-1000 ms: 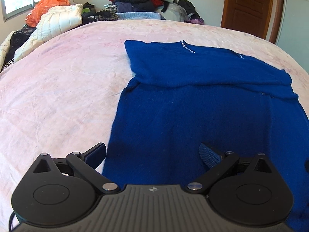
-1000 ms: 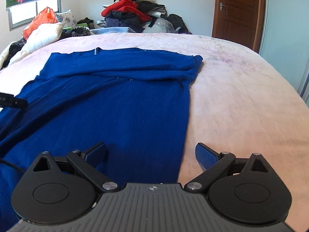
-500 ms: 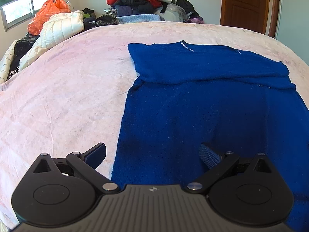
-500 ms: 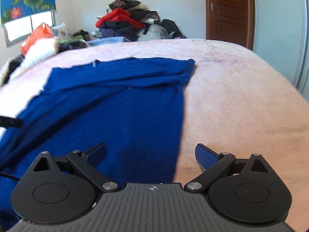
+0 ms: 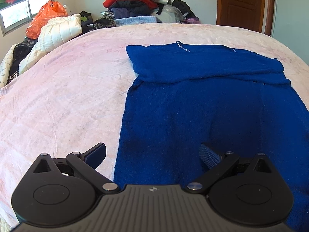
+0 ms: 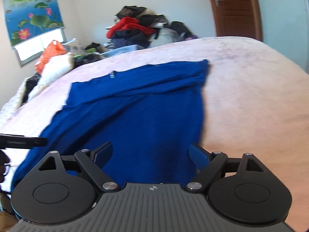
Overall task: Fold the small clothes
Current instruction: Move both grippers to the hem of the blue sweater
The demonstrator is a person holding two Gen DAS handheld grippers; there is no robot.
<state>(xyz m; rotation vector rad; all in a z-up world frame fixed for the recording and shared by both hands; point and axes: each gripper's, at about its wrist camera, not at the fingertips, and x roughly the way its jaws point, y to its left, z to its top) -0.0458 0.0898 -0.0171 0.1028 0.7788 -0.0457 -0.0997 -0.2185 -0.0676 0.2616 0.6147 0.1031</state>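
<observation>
A dark blue knit sweater [image 5: 202,104] lies flat on the pink bedspread [image 5: 67,96], its sleeves folded across the chest near the collar. It also shows in the right wrist view [image 6: 144,112]. My left gripper [image 5: 152,153] is open and empty, hovering over the sweater's near left edge. My right gripper [image 6: 149,153] is open and empty above the sweater's near right edge. The left gripper's tip [image 6: 23,141] shows at the left of the right wrist view.
A pile of clothes [image 5: 139,2] stands beyond the far end of the bed. A white quilted jacket [image 5: 58,31] and an orange bag [image 5: 46,17] lie at the far left. A brown door [image 5: 241,3] is at the back right.
Both grippers have pulled back and up from the sweater; the right one has also tilted and swung left. Both stay open and empty. The sweater has not moved.
</observation>
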